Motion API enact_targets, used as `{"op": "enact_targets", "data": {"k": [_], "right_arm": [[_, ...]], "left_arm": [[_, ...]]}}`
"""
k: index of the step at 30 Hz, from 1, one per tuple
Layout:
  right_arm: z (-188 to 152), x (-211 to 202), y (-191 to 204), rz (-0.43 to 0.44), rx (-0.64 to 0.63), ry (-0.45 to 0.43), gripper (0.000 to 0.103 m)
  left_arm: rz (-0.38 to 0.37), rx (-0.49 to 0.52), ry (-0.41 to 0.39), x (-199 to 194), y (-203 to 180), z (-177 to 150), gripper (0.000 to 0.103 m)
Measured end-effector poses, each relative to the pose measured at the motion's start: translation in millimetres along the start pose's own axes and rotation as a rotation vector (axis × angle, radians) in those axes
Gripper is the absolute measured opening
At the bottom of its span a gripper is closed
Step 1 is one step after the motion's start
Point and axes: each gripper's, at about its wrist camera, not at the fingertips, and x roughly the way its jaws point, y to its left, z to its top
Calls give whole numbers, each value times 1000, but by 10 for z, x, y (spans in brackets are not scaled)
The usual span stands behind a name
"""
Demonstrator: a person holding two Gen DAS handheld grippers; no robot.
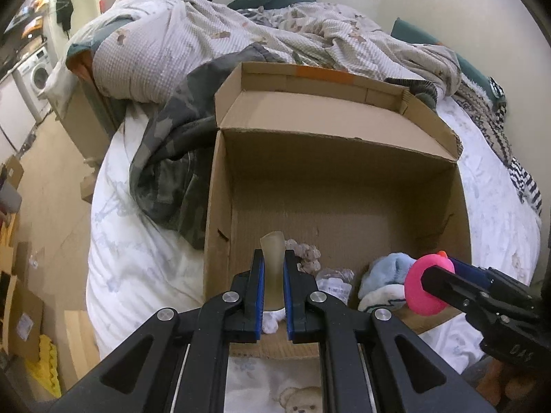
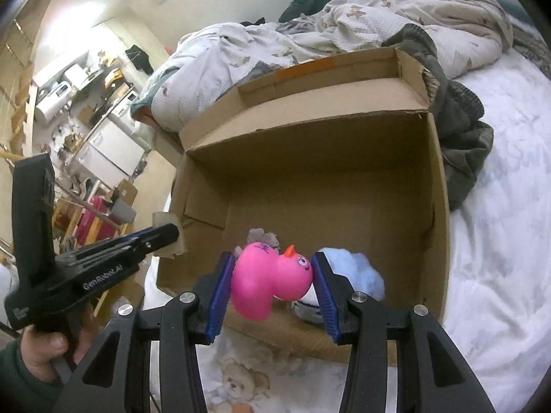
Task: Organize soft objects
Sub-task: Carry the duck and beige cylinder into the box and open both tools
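Carrying step: pink duck (image 2: 272, 280) pinched in right gripper (image 2: 272, 292), translucent soft piece (image 1: 273, 268) nipped in left gripper (image 1: 273, 296), both above cardboard box (image 1: 461, 220) (on the bed); next, lowering and releasing inside.

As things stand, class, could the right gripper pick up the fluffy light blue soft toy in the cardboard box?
Probably not yet: the right gripper is shut on a pink rubber duck; the open-topped box itself blocks nothing above the toy.

Box (image 1: 344, 179) on bed (image 1: 144, 258), rumpled duvet (image 1: 165, 44) behind it, soft bits (image 1: 389, 272) in near corner, jacket (image 1: 172, 172) left.
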Motion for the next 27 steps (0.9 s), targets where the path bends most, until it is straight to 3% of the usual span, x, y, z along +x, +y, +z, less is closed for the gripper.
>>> {"op": "enact_targets", "data": {"k": [9, 21, 25, 27], "right_arm": [[44, 171, 0, 3, 12, 21, 48], [67, 256, -28, -4, 23, 45, 48], [66, 247, -8, -10, 17, 41, 48], [71, 257, -9, -13, 21, 42, 48]], "left_arm": [[3, 34, -17, 83, -40, 23, 10], [6, 43, 31, 232, -77, -15, 12], [13, 37, 39, 251, -82, -22, 25], [11, 46, 45, 256, -102, -23, 26]]}}
